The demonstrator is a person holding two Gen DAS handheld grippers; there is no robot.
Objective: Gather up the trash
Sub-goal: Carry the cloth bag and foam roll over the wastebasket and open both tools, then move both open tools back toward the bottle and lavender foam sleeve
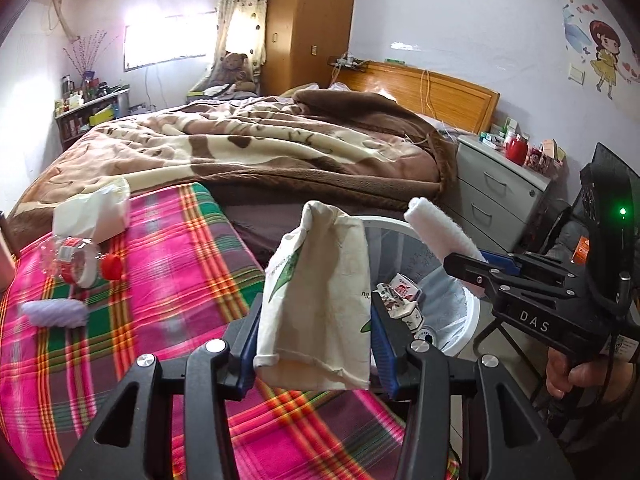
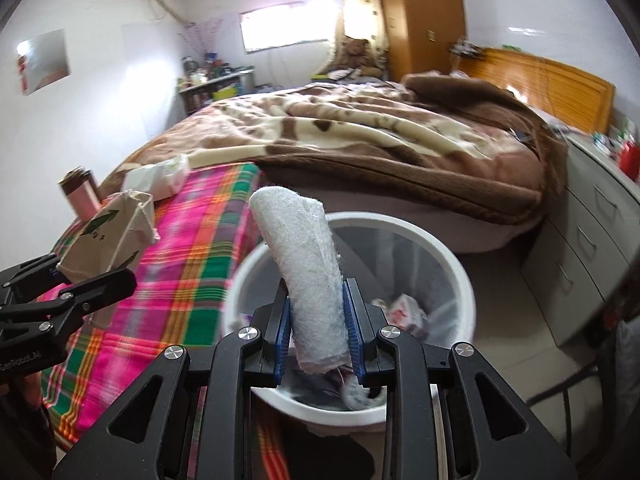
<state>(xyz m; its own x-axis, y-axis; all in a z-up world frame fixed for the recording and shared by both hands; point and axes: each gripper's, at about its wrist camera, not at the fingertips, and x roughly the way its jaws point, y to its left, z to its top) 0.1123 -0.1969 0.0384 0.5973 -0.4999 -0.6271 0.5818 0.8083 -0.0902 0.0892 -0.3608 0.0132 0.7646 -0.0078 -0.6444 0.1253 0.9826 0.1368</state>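
The left gripper (image 1: pixel 316 344) clamps a flattened beige paper carton (image 1: pixel 318 300) between its blue pads, the carton standing upright above the edge of the plaid bedspread (image 1: pixel 180 264). Just to its right, the right gripper (image 2: pixel 318 338) pinches a rolled white cloth (image 2: pixel 308 276) that rises over the white trash bin (image 2: pixel 460 276), where printed cartons (image 1: pixel 402 300) already lie. On the plaid bedspread behind the left gripper remain a crushed plastic bottle (image 1: pixel 76 260), a lilac ribbed item (image 1: pixel 54 312) and a white tissue pack (image 1: pixel 94 212). A brown blanket (image 1: pixel 280 148) covers the bed beyond.
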